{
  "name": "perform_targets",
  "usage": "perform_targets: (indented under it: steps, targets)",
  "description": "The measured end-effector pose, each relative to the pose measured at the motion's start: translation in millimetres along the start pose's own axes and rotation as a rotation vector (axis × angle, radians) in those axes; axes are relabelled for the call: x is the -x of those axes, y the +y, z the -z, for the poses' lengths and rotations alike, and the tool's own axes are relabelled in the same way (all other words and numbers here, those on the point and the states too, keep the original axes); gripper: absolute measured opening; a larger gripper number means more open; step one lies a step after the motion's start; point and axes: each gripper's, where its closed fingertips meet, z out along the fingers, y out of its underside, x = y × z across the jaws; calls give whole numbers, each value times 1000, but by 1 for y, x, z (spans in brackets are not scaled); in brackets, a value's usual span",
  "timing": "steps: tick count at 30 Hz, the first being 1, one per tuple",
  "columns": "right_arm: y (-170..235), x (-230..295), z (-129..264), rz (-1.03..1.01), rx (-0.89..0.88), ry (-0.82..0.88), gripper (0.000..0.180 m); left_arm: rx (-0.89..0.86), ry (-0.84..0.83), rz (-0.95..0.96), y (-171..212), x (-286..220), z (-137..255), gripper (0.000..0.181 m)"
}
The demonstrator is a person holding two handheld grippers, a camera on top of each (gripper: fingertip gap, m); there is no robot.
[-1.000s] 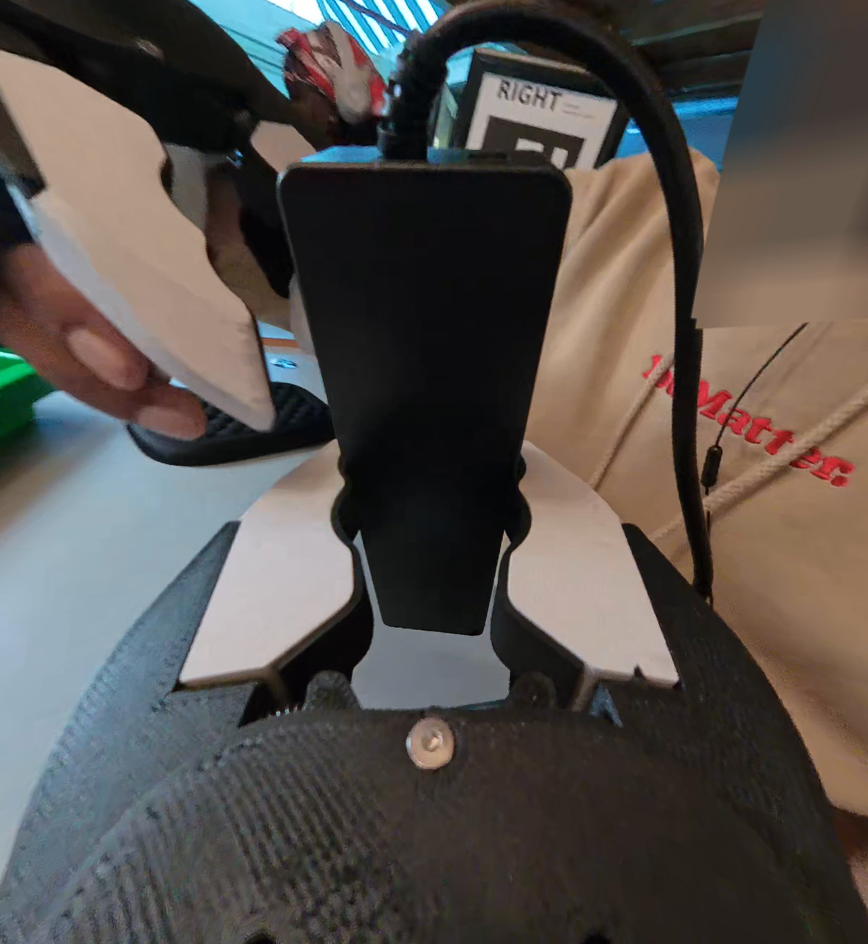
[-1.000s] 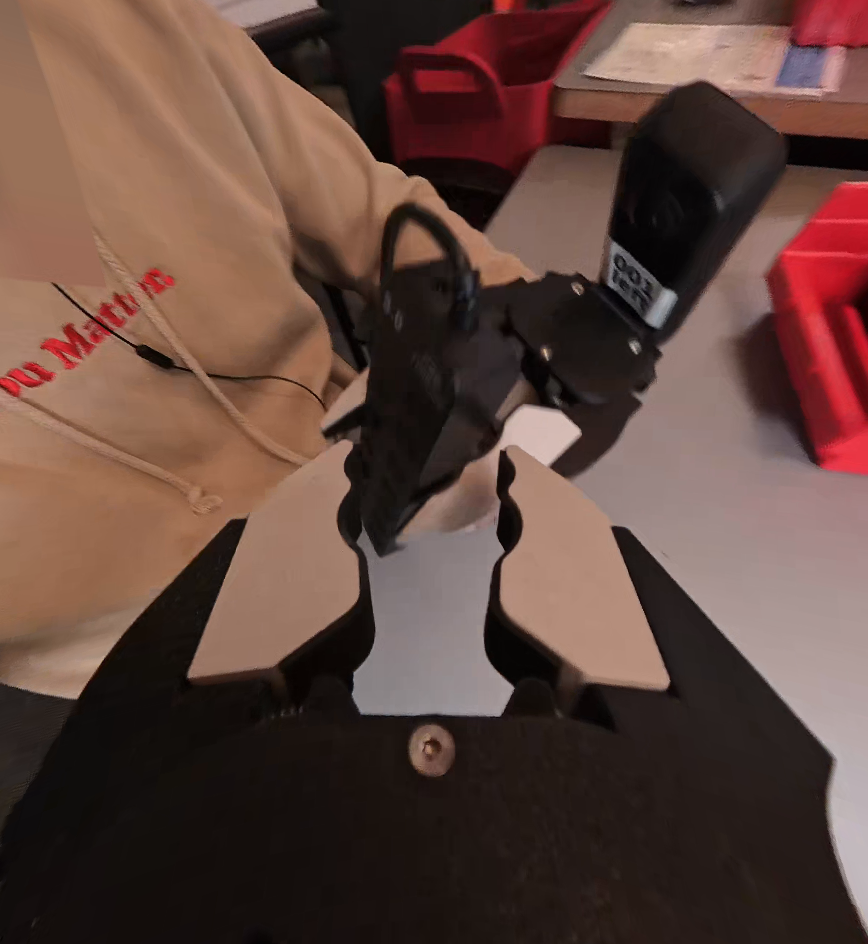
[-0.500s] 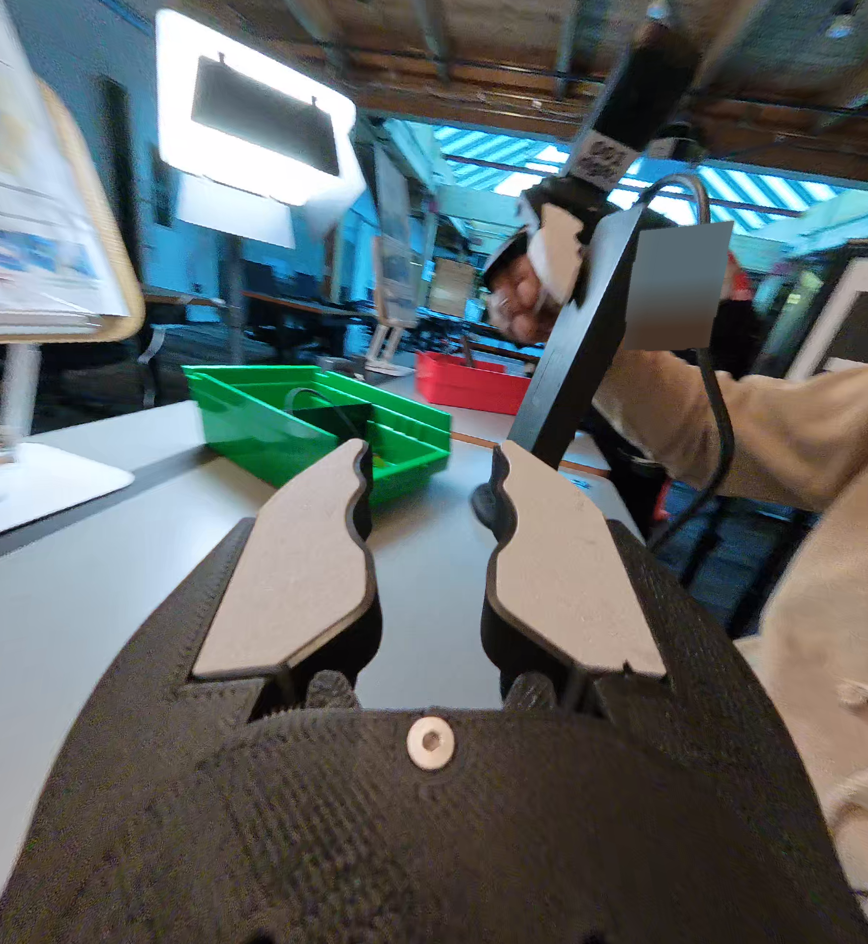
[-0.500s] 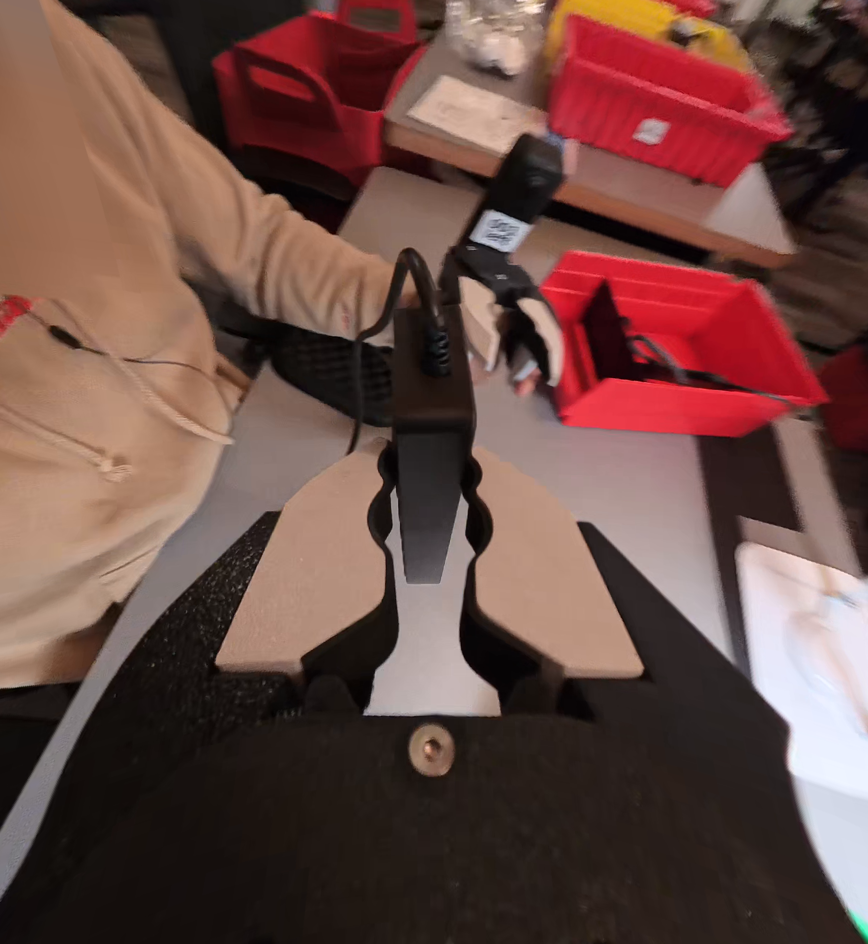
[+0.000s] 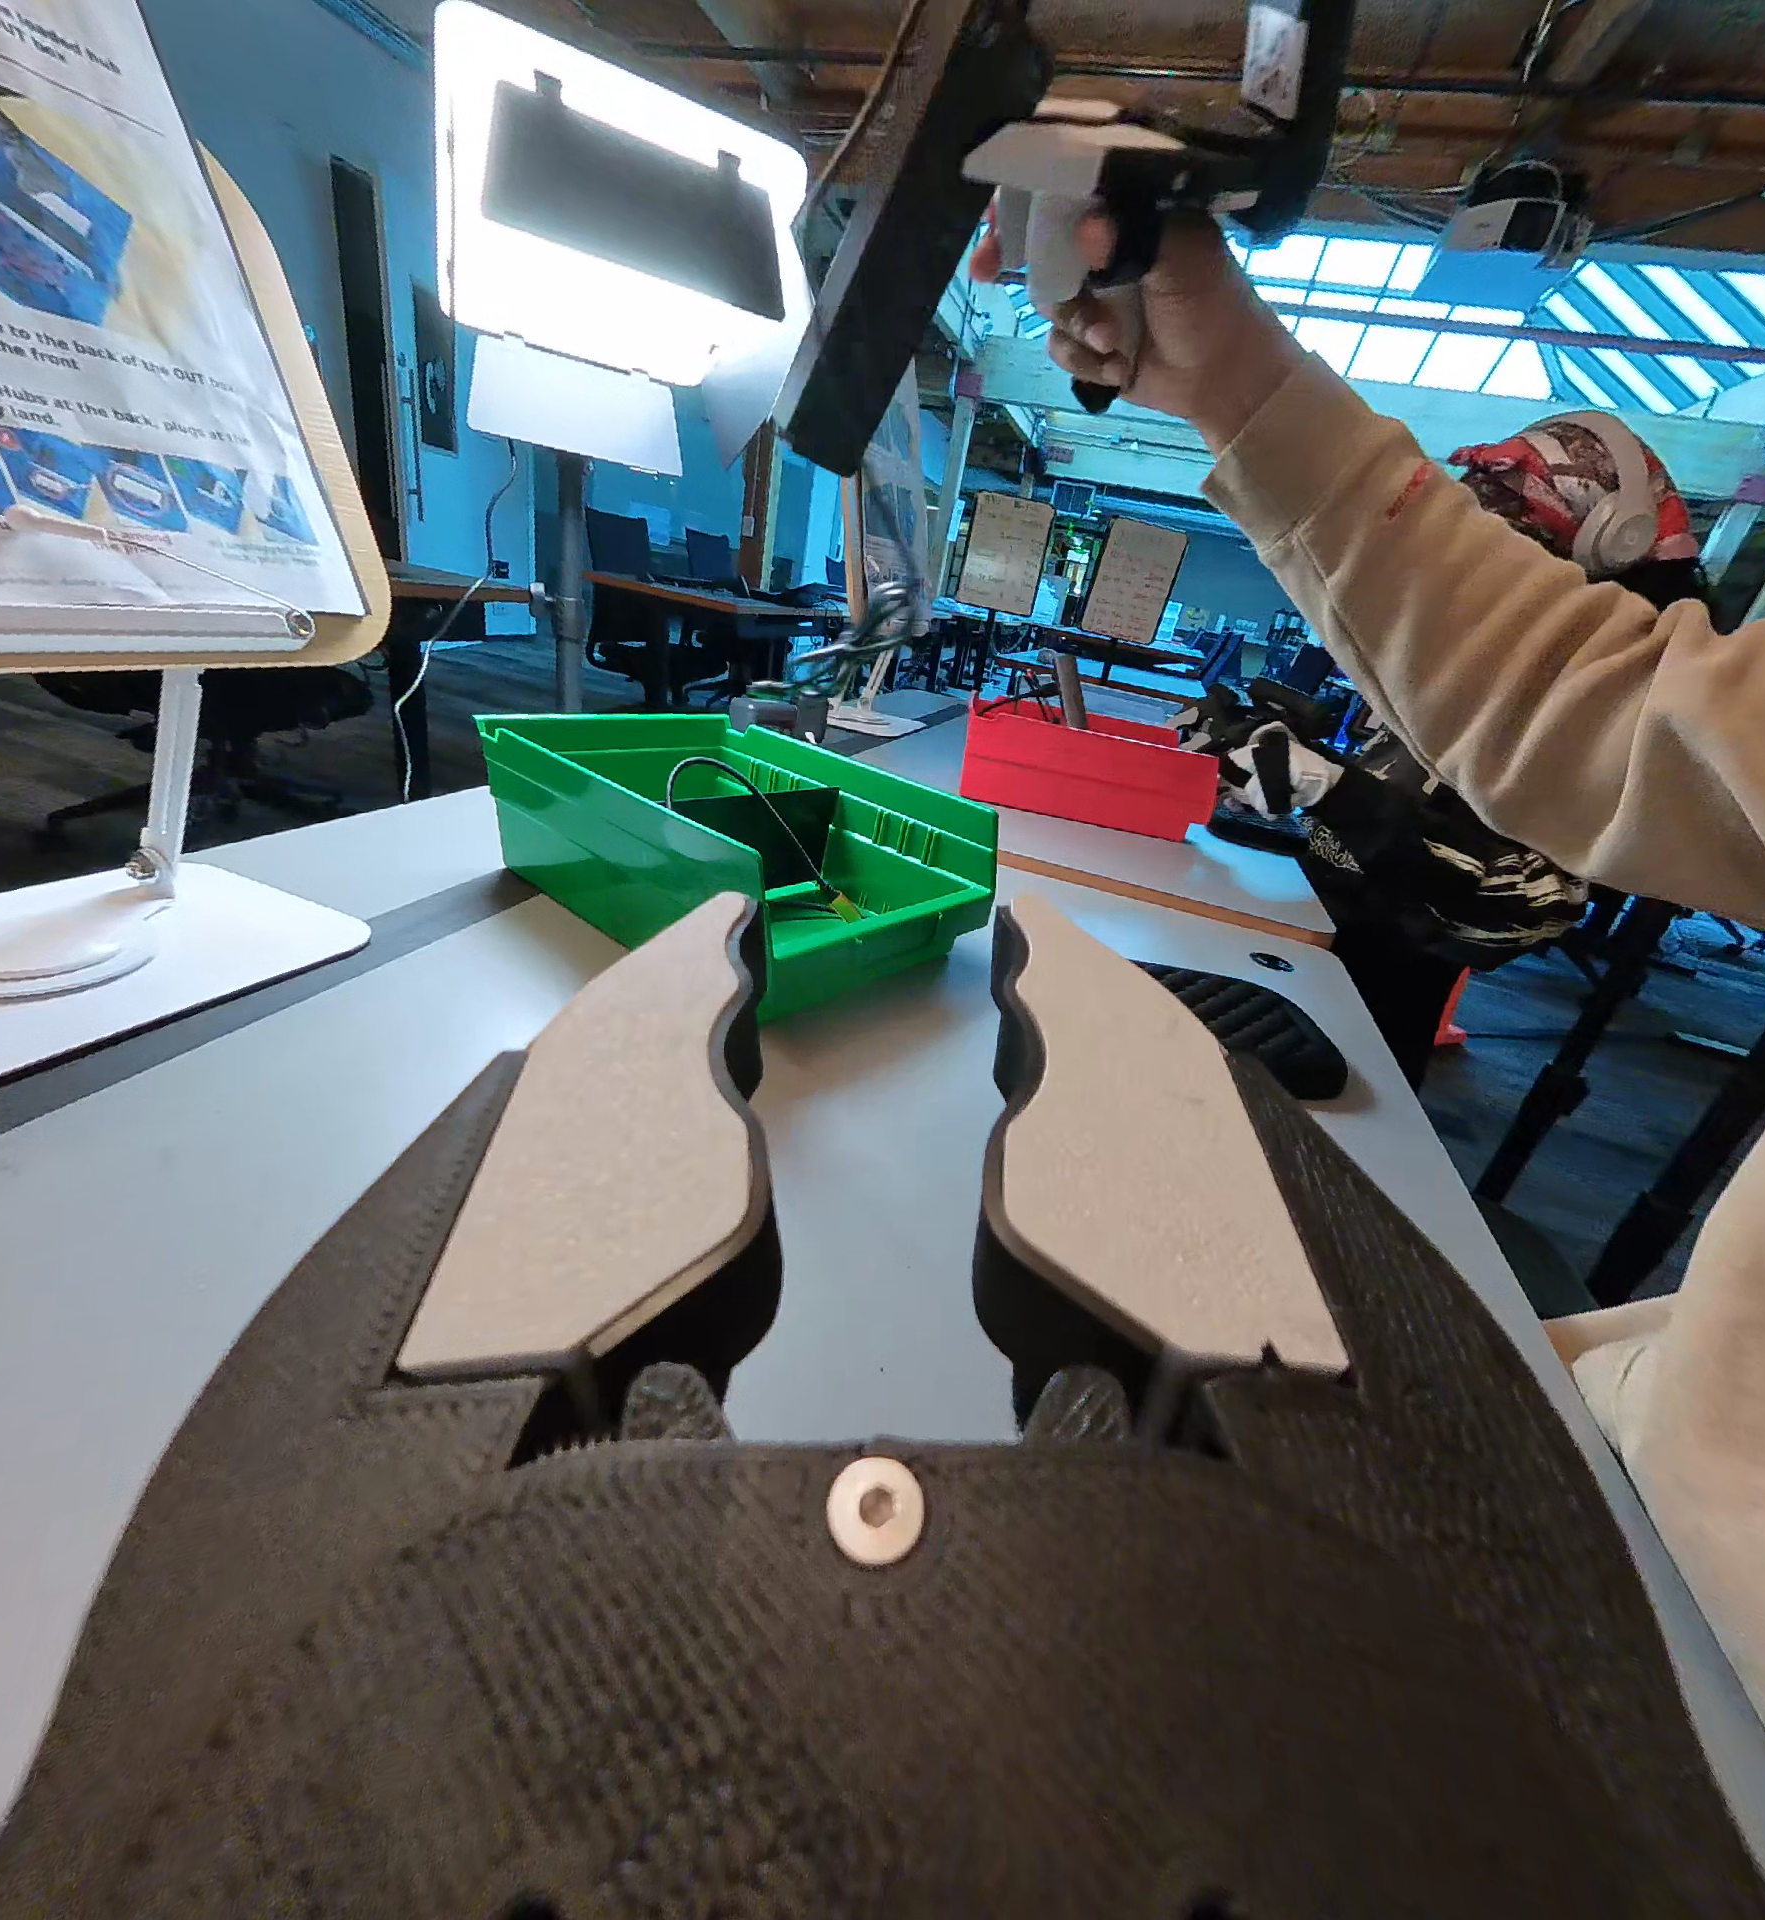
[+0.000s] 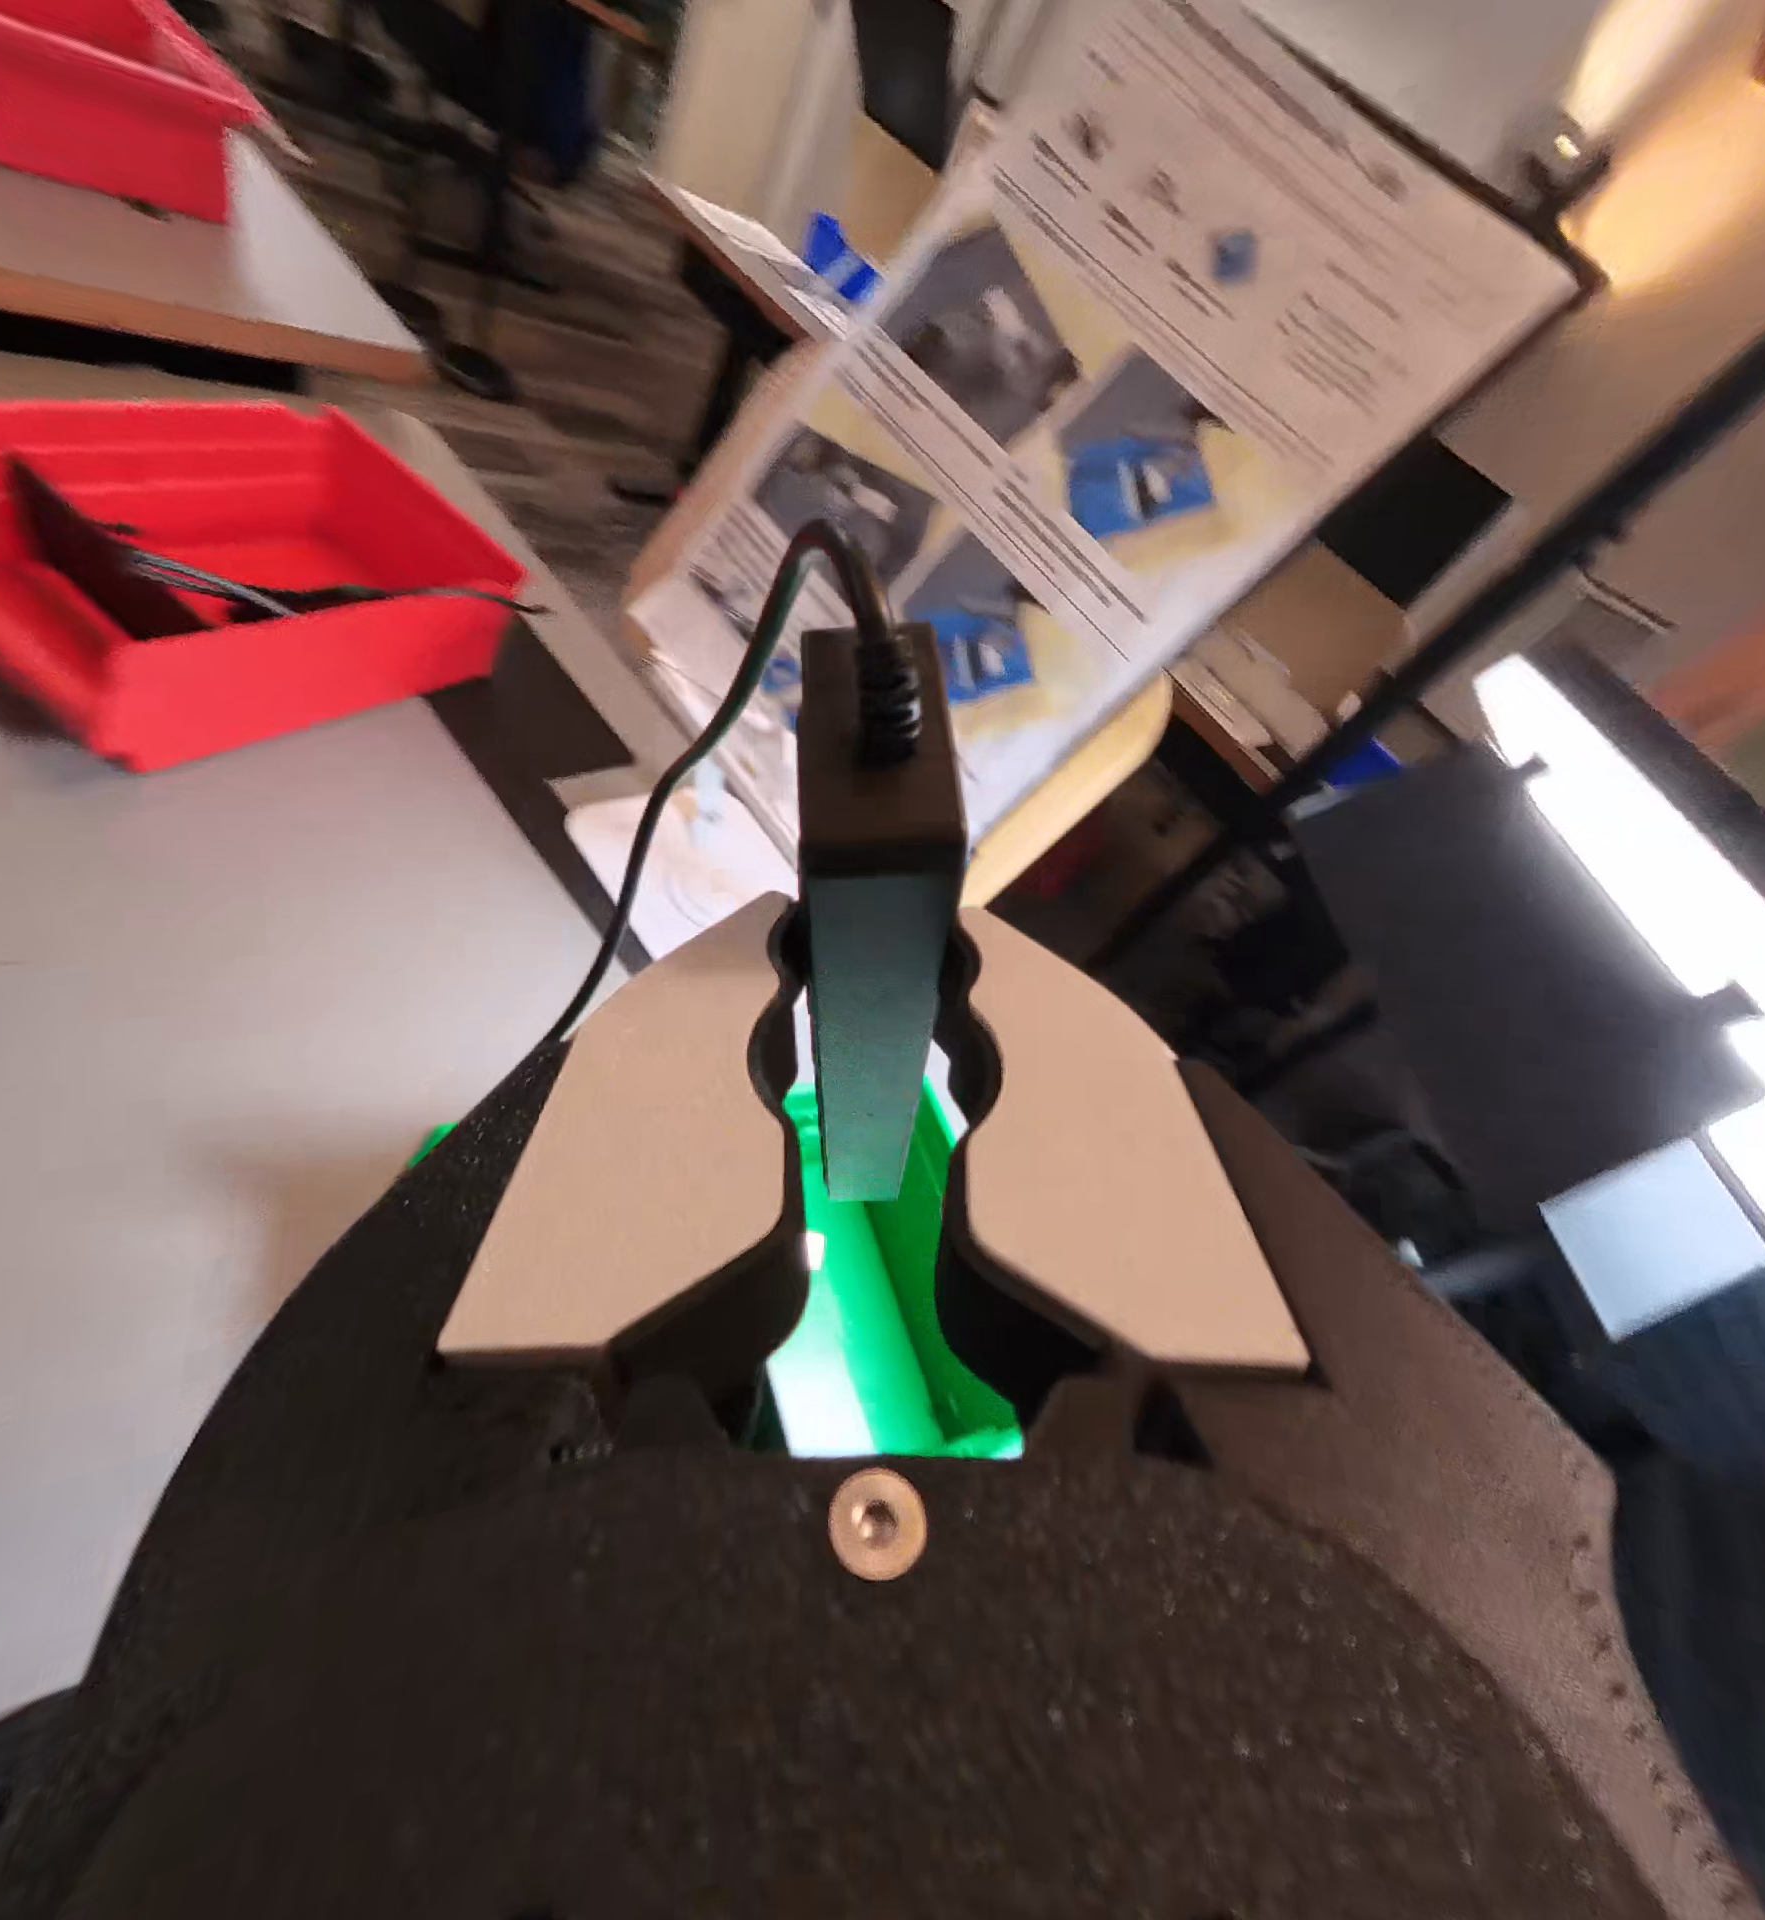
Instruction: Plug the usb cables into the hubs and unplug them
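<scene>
Green, red, black on a grey tabletop point(image 5: 182, 1164)

A black hub point(image 6: 873, 935) with a black cable point(image 6: 649, 821); a bright green bin point(image 5: 743, 852), and beyond it a red bin point(image 5: 1086, 774); black woven-textured left tool point(image 5: 873, 1049) with pale grey pads point(image 5: 608, 1164).

1. A big open-plan office turned lab/workspace is shown, kind of loft-style. Exposed beams point(image 5: 1480, 42) and skylights point(image 5: 1543, 322) can be seen overhead.
2. Rows of desks and office chairs point(image 5: 712, 613) are lined up way at the back, with whiteboards point(image 5: 1065, 566) stood among them.
3. A studio light panel point(image 5: 618, 218) is set up on a stand beside the grey table point(image 5: 130, 1195), so recording is clearly done here.
4. Plastic parts bins are laid out: a green bin point(image 5: 753, 831) near, a red bin point(image 5: 1086, 774) on the next table.
5. A printed instruction sheet point(image 5: 78, 312) is propped on a white stand.
</scene>
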Motion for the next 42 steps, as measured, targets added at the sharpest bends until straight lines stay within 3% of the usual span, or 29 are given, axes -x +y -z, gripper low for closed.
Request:
perform_targets:
  steps: [5, 12, 20, 27, 33, 38, 42]
  targets:
    - [75, -38, -34, -111, 140, 145, 25, 5, 3, 27, 4, 3, -1, 41]
    - [187, -27, -102, -316, 284, 139, 25, 23, -20, 8, 7, 7, 0, 41]
    - [280, -24, -133, -503, 480, 178, 27, 58, -217, -82, 8, 32, 9, 47]
    - [276, -64, -95, -473, 508, 344, 49, 119, -344, -100, 16, 48, 14, 54]
    - [241, -61, -66, -412, 428, 332, 52, 143, -347, -96, 22, 47, 10, 55]
    - [203, -14, -53, -360, 315, 233, 51, 158, -351, -97, 25, 48, 9, 56]
    - [197, 65, -52, -249, 353, 61, 51, 175, -377, -105, 25, 53, 13, 57]
